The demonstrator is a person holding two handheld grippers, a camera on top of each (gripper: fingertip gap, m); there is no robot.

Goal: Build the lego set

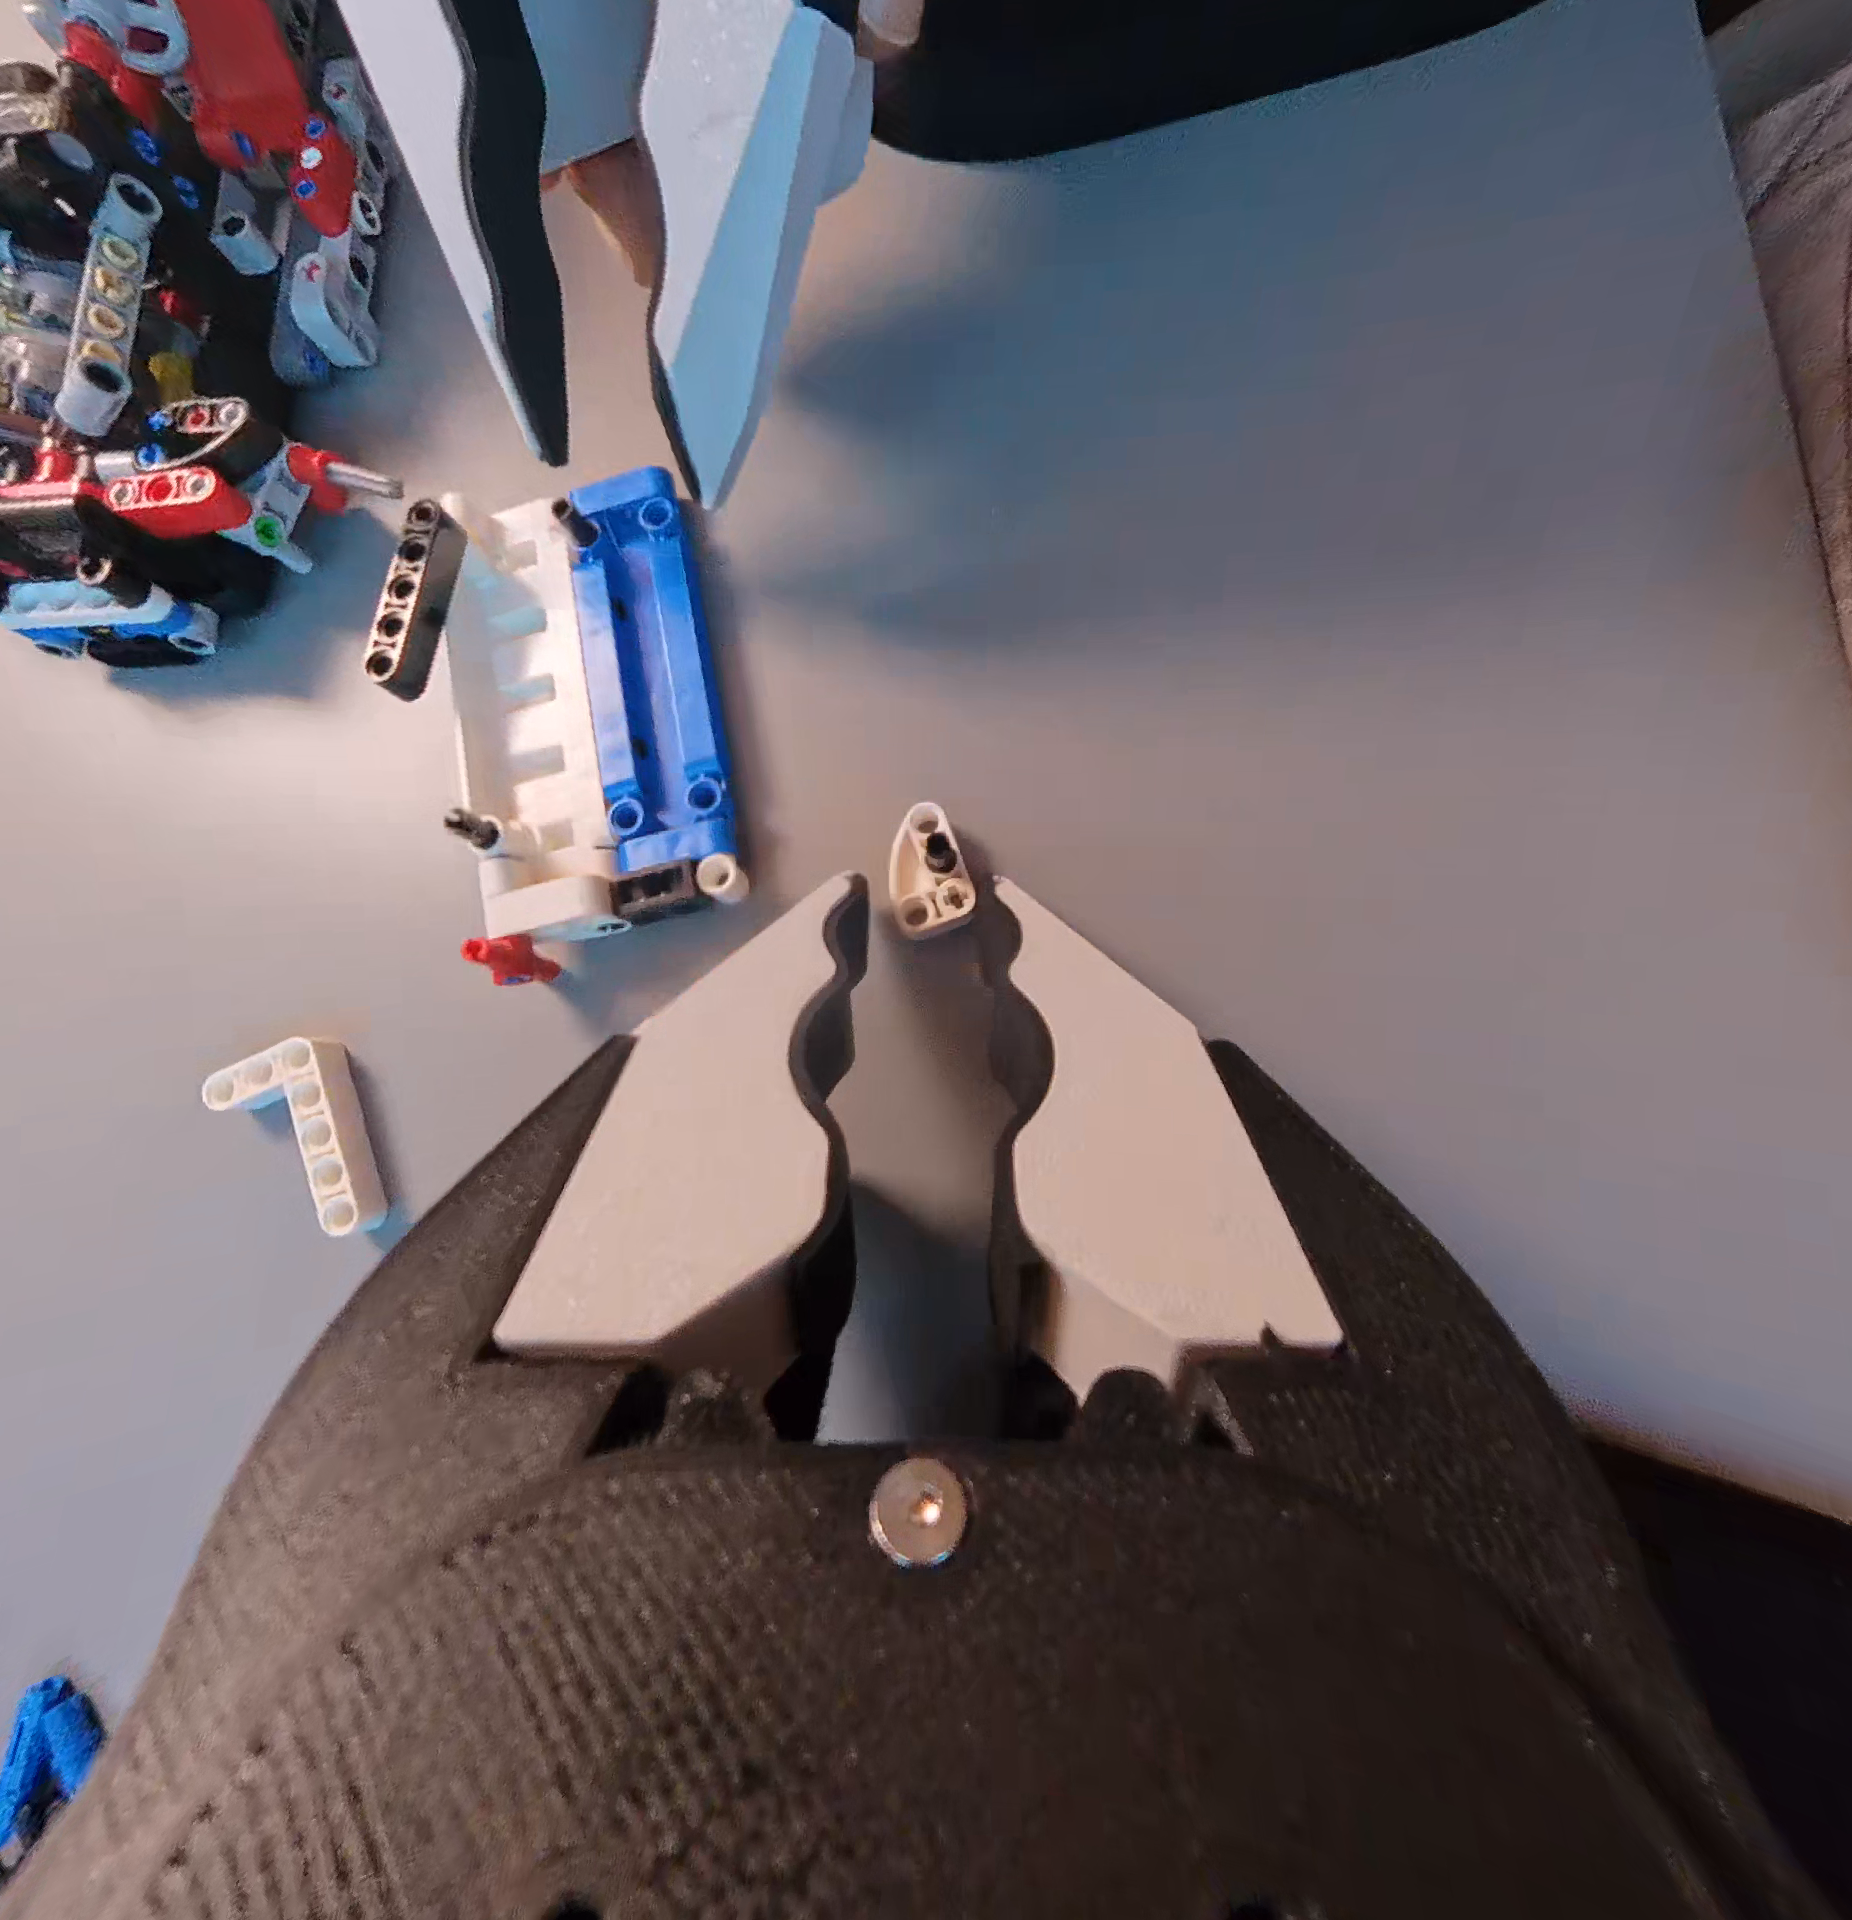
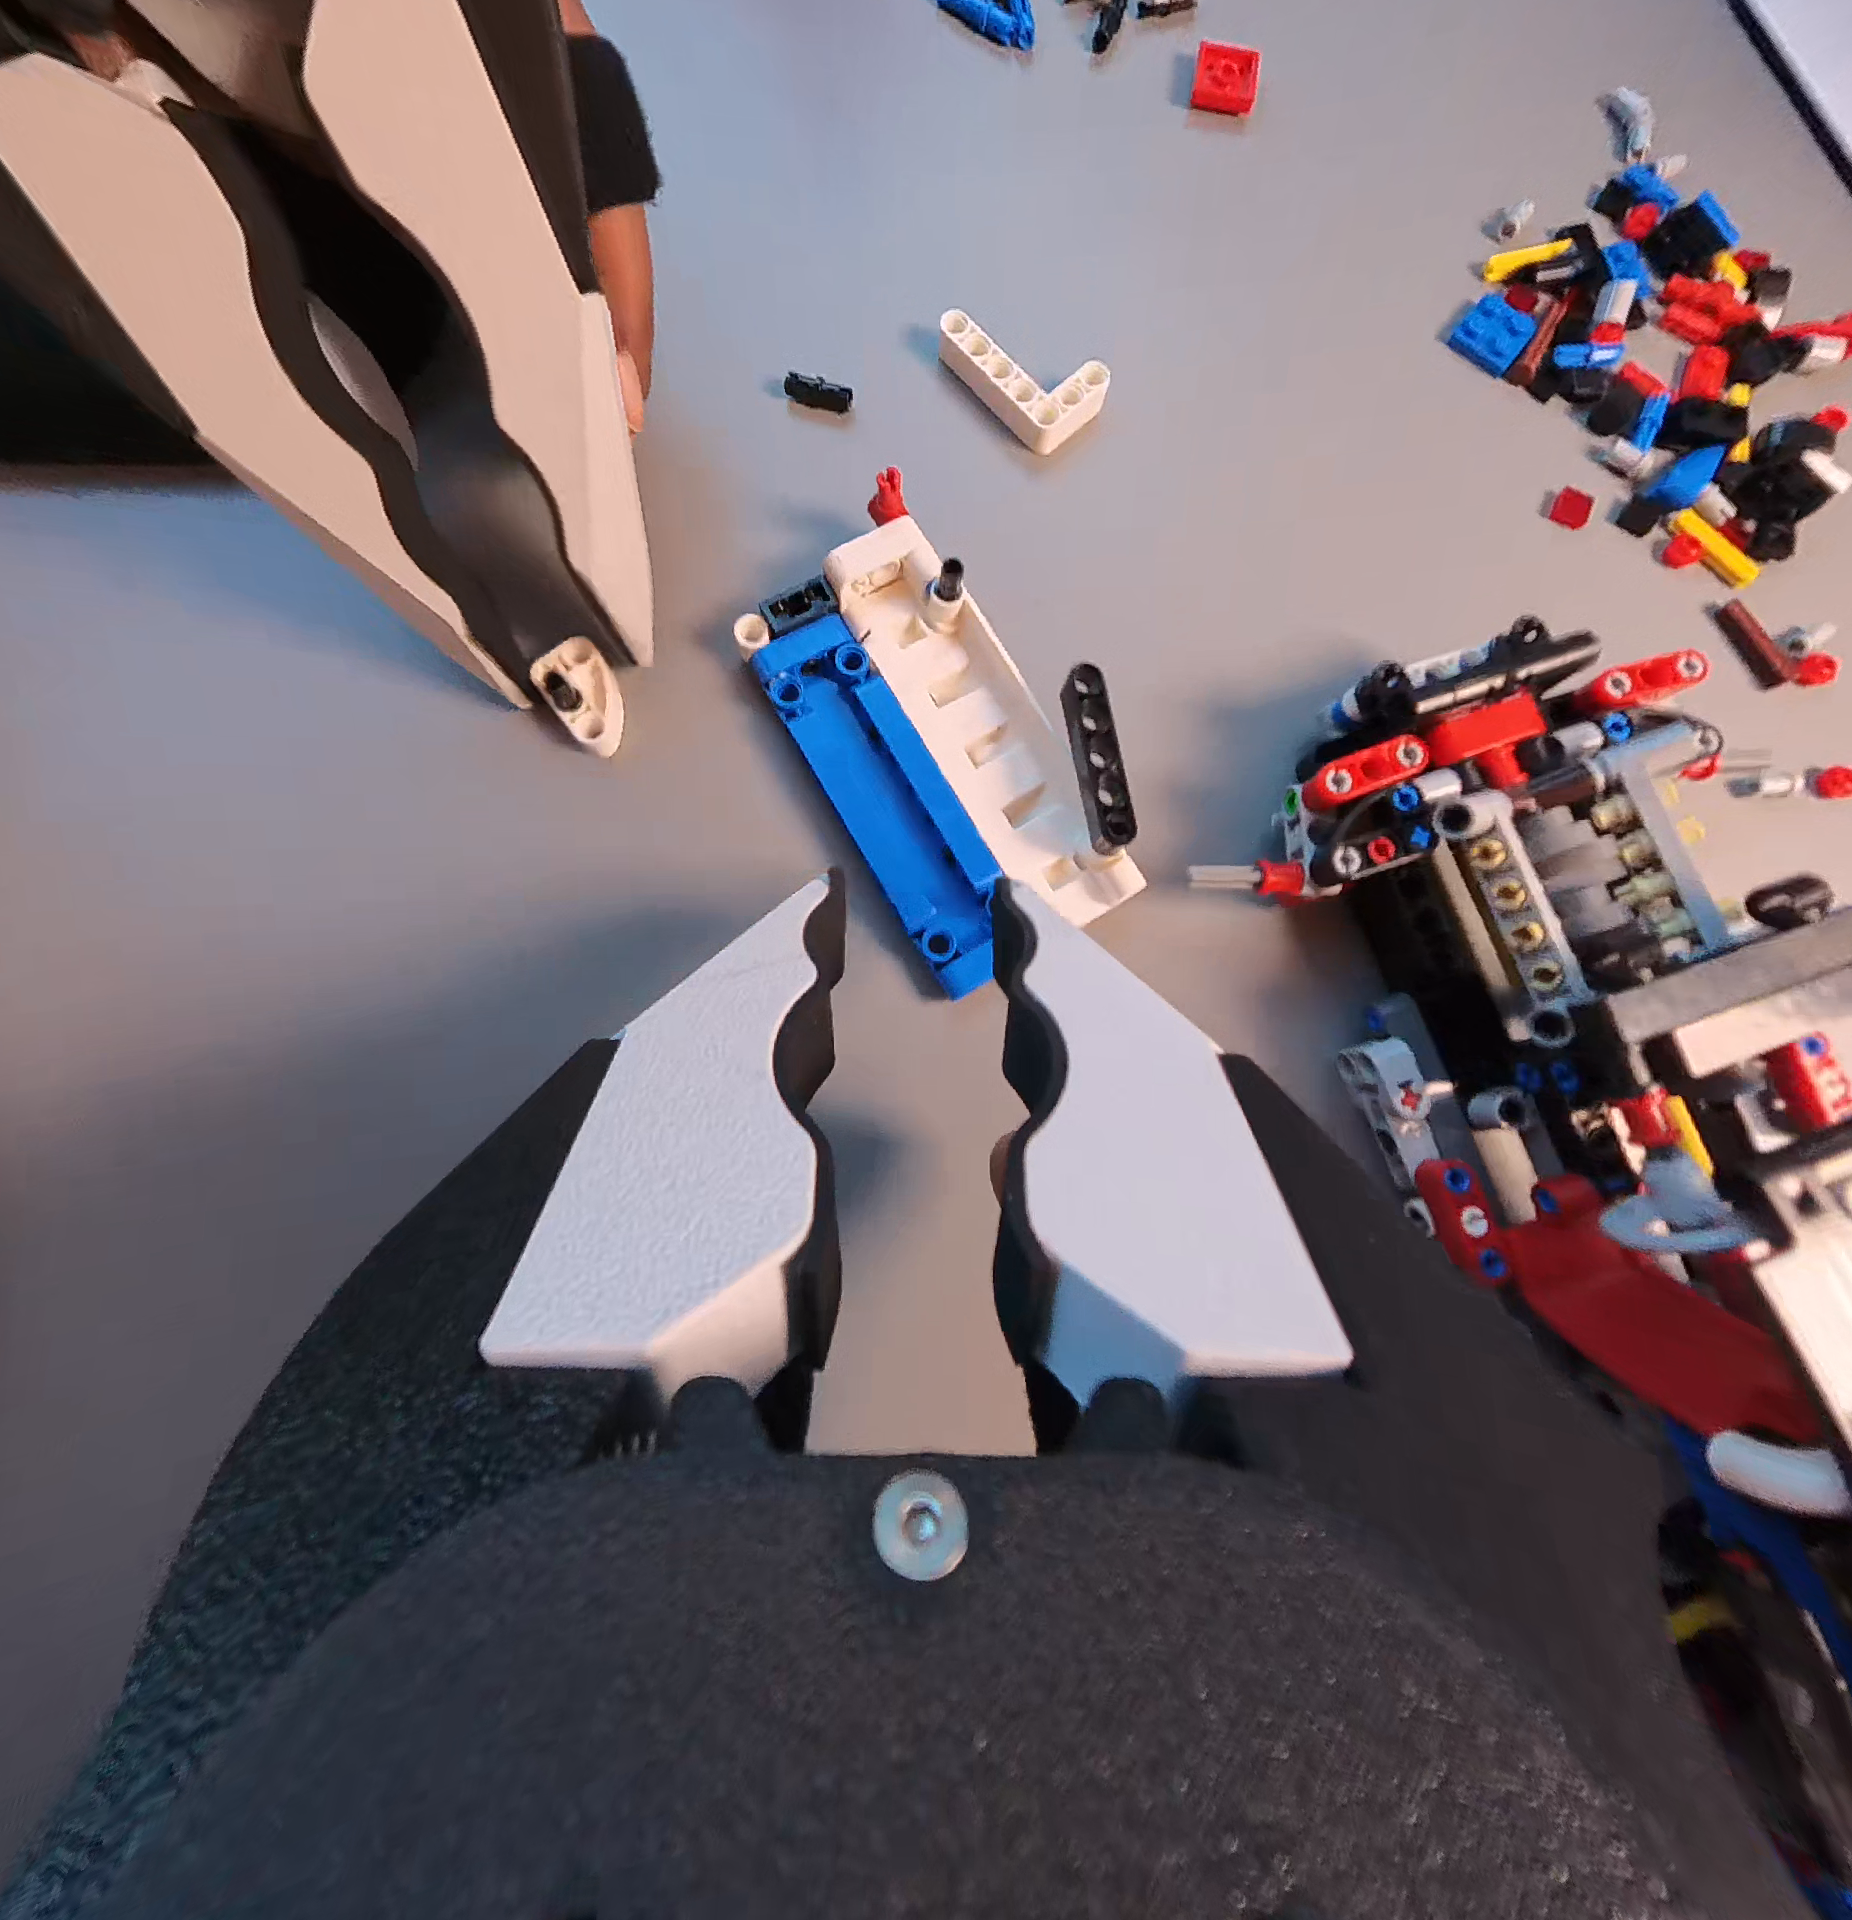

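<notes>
Left hand-held gripper (image 1: 927, 883) part open, empty, tips just beside small white curved piece with black pin (image 1: 930, 873) on grey table (image 1: 1317, 623). Right hand-held gripper (image 2: 914, 896) part open, empty, at blue-and-white panel assembly (image 2: 906, 769). Step: likely picking up piece; next, close squarely, carry to assembly.

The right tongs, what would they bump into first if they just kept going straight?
Most likely the blue panel of the blue-and-white sub-assembly. The right tongs are open, and its near end already lies between their tips, though how high they sit above it is unclear.
</notes>
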